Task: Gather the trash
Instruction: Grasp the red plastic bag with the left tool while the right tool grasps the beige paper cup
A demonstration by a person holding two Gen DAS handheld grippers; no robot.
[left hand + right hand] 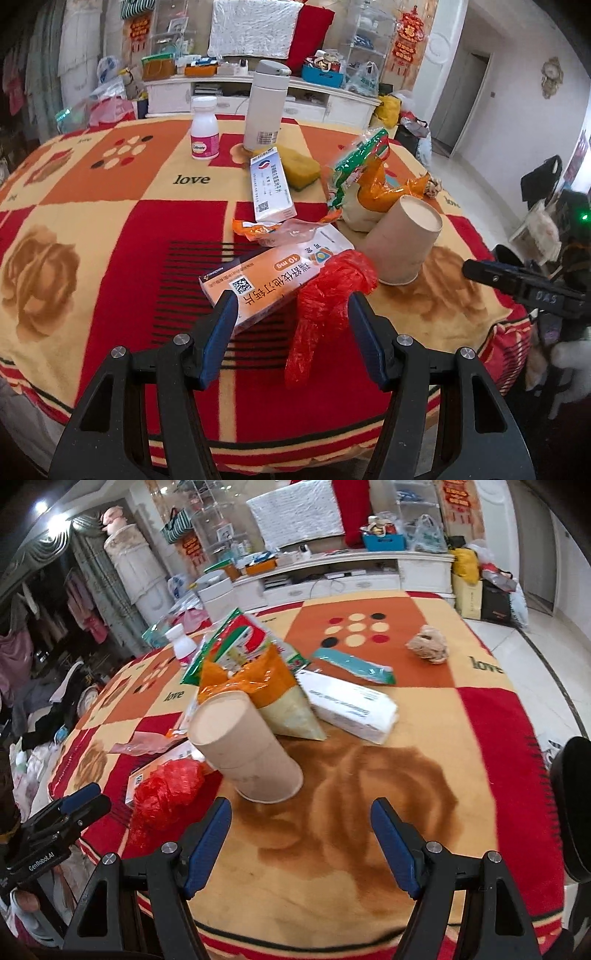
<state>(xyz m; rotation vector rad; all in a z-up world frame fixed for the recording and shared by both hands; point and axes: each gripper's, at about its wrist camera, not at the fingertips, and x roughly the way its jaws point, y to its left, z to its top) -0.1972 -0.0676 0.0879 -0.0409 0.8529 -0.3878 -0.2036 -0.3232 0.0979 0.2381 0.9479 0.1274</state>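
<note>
A crumpled red plastic bag (325, 299) lies on the blanket-covered table (110, 229), partly over an orange medicine box (273, 280). My left gripper (291, 306) is open, its fingers either side of the bag and the box's near end. A brown paper cup (402, 243) lies tipped beside them, also in the right wrist view (247, 753). My right gripper (301, 812) is open and empty, just in front of the cup. A green and orange snack wrapper (251, 664), a crumpled tissue (428, 648) and a teal wrapper (354, 666) lie behind.
A white thermos (266, 107), a pill bottle (204, 129), a yellow sponge (299, 166) and a white medicine box (271, 184) stand further back. A white packet (351, 705) lies behind the cup. The table's near edge (295, 934) is close to both grippers.
</note>
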